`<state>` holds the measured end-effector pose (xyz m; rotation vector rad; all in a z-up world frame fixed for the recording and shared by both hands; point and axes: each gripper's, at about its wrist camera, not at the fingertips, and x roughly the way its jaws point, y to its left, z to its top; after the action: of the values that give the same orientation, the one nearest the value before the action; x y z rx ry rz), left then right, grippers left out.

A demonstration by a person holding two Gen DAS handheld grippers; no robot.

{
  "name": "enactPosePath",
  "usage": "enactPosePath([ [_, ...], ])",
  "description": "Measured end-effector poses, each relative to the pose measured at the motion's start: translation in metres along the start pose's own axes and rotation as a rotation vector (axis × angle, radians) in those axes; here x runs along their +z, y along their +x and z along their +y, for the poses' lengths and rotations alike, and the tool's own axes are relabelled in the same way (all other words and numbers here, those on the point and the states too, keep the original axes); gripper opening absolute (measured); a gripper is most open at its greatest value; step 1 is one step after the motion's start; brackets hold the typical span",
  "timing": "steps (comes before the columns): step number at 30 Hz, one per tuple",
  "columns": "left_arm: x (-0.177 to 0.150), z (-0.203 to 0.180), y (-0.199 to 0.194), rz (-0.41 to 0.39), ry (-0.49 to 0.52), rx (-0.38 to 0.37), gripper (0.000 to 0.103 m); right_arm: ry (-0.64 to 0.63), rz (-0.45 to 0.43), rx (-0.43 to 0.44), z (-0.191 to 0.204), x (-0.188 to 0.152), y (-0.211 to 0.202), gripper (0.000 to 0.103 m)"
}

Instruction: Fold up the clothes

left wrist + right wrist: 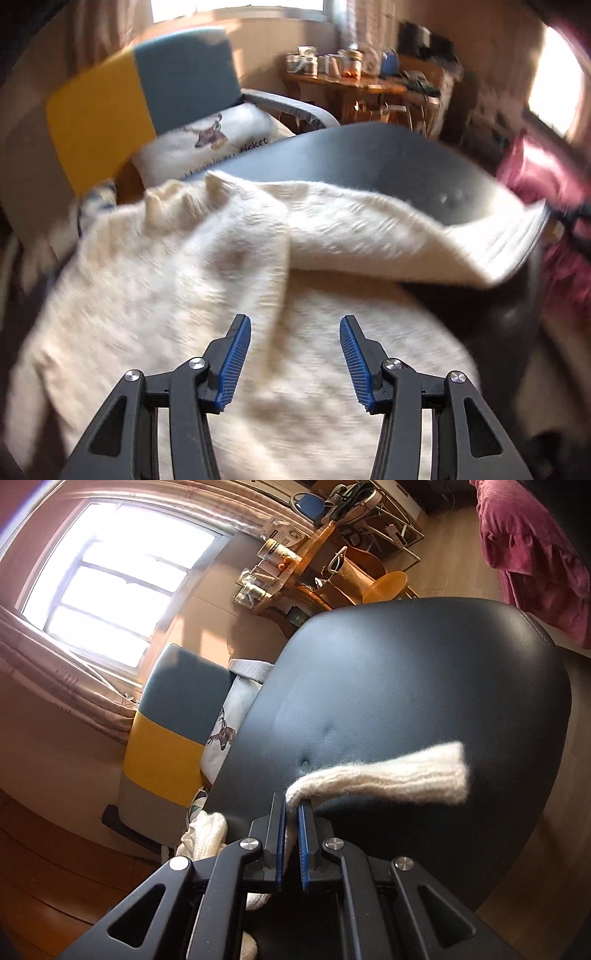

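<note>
a black padded surface (406, 686), perhaps a seat, carries the cream knit sweater (184, 258).

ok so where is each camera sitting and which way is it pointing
Left wrist: on the left gripper, looking forward and down over a cream knit sweater spread on a black padded seat; its open blue-padded fingers show.
Right wrist: on the right gripper, rolled sideways, looking across the black padded seat toward a window; its fingers show, shut on a ribbed edge of the cream knit sweater.
Shared: sweater, seat, yellow-and-grey armchair, deer-print cushion.
</note>
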<state>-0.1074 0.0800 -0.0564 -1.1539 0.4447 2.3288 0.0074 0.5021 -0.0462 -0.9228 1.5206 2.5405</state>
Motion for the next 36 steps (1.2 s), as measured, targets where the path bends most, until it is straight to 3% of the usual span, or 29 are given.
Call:
enactPosePath([
  [8,0.053,-0.031,0.036,-0.002,0.139,-0.113,0.044,0.018,-0.021,-0.017,0.025,0.038,0.014,0.005],
  [12,0.076,-0.058,0.038,-0.030,0.247,-0.170,0.044,0.052,-0.024,0.034,0.027,0.042,0.011,0.002],
  [17,0.074,-0.086,0.034,-0.006,0.435,-0.225,0.044,0.087,-0.056,0.095,0.023,0.030,-0.024,0.002],
  [20,0.063,-0.095,0.043,0.029,0.510,-0.201,0.045,0.063,-0.086,0.030,0.013,0.019,-0.048,0.006],
  [22,0.059,-0.088,0.041,0.029,0.478,-0.187,0.044,0.082,-0.056,0.033,-0.003,0.013,-0.053,0.007],
  [24,0.056,-0.075,0.038,0.020,0.418,-0.173,0.044,0.180,0.002,0.059,-0.030,0.008,-0.044,0.027],
  [27,0.050,-0.056,0.033,0.007,0.328,-0.153,0.044,0.244,-0.003,-0.032,-0.067,0.002,-0.022,0.027],
  [31,0.043,-0.030,0.026,-0.010,0.208,-0.125,0.045,0.283,-0.008,-0.056,-0.095,0.001,0.011,0.030],
  [36,0.027,0.016,0.043,0.051,-0.003,-0.064,0.044,0.194,0.003,-0.104,-0.082,0.013,0.049,0.027],
])
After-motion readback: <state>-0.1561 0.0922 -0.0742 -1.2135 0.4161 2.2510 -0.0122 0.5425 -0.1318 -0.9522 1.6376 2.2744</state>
